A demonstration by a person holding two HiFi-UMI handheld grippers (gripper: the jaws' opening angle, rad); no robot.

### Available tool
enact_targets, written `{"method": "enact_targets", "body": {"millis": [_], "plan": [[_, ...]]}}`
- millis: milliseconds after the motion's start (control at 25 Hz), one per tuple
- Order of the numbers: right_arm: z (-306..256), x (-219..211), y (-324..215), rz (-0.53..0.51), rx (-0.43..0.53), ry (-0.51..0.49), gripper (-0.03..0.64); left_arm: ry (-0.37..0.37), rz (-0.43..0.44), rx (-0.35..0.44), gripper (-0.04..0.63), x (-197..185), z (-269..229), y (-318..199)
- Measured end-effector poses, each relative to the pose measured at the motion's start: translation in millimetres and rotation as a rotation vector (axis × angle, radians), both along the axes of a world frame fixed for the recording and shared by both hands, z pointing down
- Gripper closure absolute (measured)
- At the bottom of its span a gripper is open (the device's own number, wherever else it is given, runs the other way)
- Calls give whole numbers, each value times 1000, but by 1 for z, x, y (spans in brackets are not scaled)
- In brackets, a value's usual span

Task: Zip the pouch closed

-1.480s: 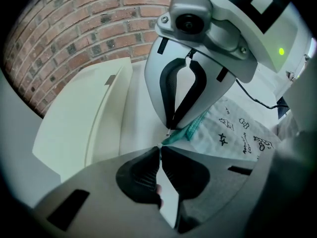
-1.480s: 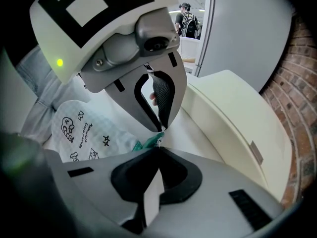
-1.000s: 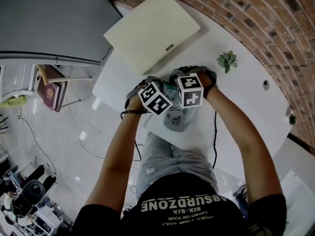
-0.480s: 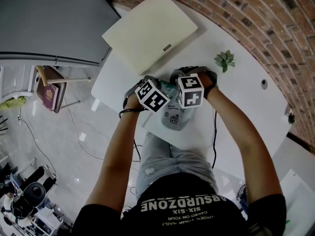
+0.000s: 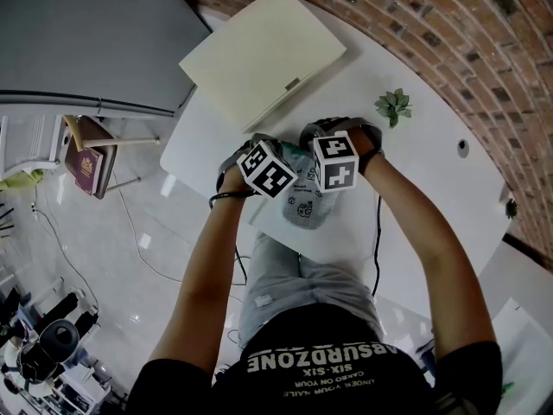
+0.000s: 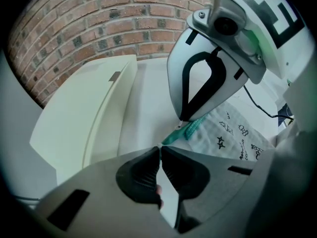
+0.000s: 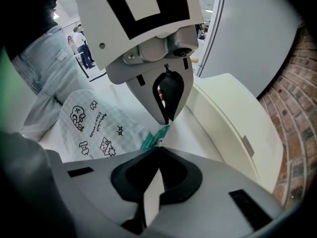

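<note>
The pouch (image 5: 304, 207), pale fabric printed with small black doodles, lies flat on the white table (image 5: 423, 180) close to its near edge, right in front of you and partly under your two grippers. Its teal zipper (image 6: 192, 127) ends at the far side of the pouch, the side toward the brick wall (image 5: 449, 24).

Your left gripper (image 6: 159, 148) points steeply down at that end. Its jaws are clenched to a thin slit, and the right gripper view shows their tips pinching the pouch by the teal zipper end.

Your right gripper (image 7: 158, 148) stands just beside the left one, also pointing steeply down. Its jaws are pressed fully together, with the tips down on the zipper almost touching the left gripper's tips. A small pale piece shows right at those tips, but you cannot tell whether it is caught between them.

Beyond the pouch a flat cream case (image 5: 263, 54) with a small clasp lies on the table, near the grippers but apart from them. A little green plant (image 5: 394, 105) sits further to the right, well clear of the pouch. A black cable (image 5: 378, 240) hangs down along your right forearm.
</note>
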State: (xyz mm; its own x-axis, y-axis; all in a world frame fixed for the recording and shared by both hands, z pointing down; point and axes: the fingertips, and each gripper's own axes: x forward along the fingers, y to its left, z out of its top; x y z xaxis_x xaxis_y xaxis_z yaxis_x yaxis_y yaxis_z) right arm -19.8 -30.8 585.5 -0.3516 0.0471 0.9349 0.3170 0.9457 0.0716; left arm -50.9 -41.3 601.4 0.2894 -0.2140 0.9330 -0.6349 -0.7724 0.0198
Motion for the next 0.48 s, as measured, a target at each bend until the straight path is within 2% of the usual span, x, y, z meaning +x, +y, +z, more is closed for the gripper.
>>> {"method": "enact_targets", "body": {"millis": [480], "plan": [[-1, 5, 1, -14, 27, 19, 617, -4, -17, -13, 577, 1, 0, 0]]}}
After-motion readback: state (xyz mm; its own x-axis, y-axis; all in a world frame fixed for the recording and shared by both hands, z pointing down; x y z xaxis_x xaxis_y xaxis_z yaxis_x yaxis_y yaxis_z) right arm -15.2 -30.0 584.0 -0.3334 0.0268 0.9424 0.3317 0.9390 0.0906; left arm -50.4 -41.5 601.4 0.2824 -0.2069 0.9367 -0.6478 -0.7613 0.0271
